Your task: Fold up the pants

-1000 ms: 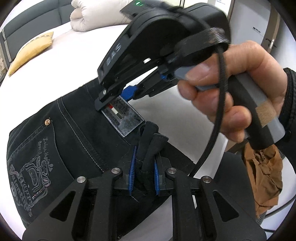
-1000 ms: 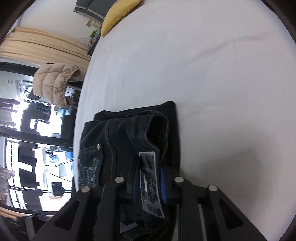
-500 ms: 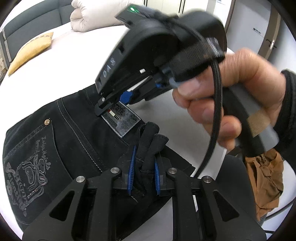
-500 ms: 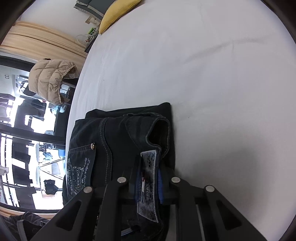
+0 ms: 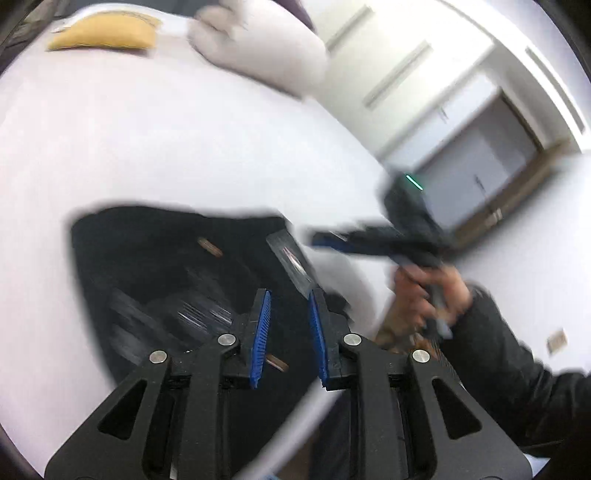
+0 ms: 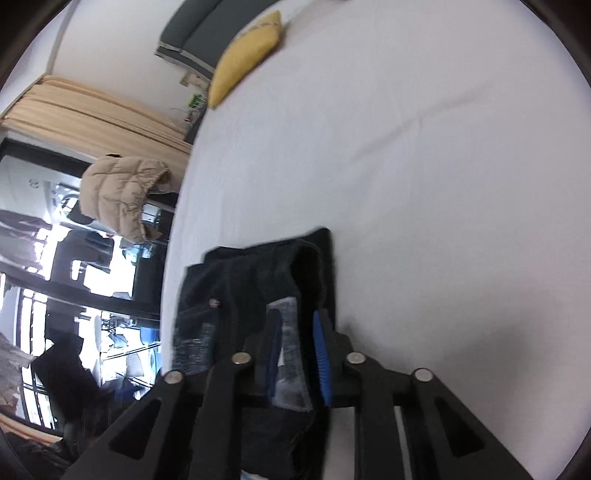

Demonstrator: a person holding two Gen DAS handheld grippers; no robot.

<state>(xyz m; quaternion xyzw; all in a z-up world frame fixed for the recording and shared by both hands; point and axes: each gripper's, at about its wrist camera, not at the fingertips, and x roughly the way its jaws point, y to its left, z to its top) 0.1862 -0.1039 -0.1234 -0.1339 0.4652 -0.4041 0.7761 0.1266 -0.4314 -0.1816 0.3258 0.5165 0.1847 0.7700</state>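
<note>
Black jeans (image 5: 166,266) lie folded on the white bed (image 5: 147,129), back pocket and grey waistband patch (image 5: 291,258) facing up. My left gripper (image 5: 288,332) hovers above their near edge. Its jaws are opening and nothing is pinched between the blue pads. The view is motion-blurred. A hand (image 5: 424,291) holds my right gripper (image 5: 317,238) at the jeans' right side, with its tips at the patch. In the right wrist view the jeans (image 6: 251,280) sit just ahead and my right gripper (image 6: 297,350) is shut on the waistband, with the patch (image 6: 290,354) between its pads.
A yellow cushion (image 5: 103,33) and a rolled white duvet (image 5: 258,48) lie at the bed's far end. White wardrobe doors (image 5: 480,147) stand beyond the bed on the right. A beige puffer jacket (image 6: 122,192) hangs off the bed's left side, by a window.
My left gripper has let go of the dark fold it held, then swung up and away, so the jeans now look smaller. My right gripper has risen slightly, still on the waistband.
</note>
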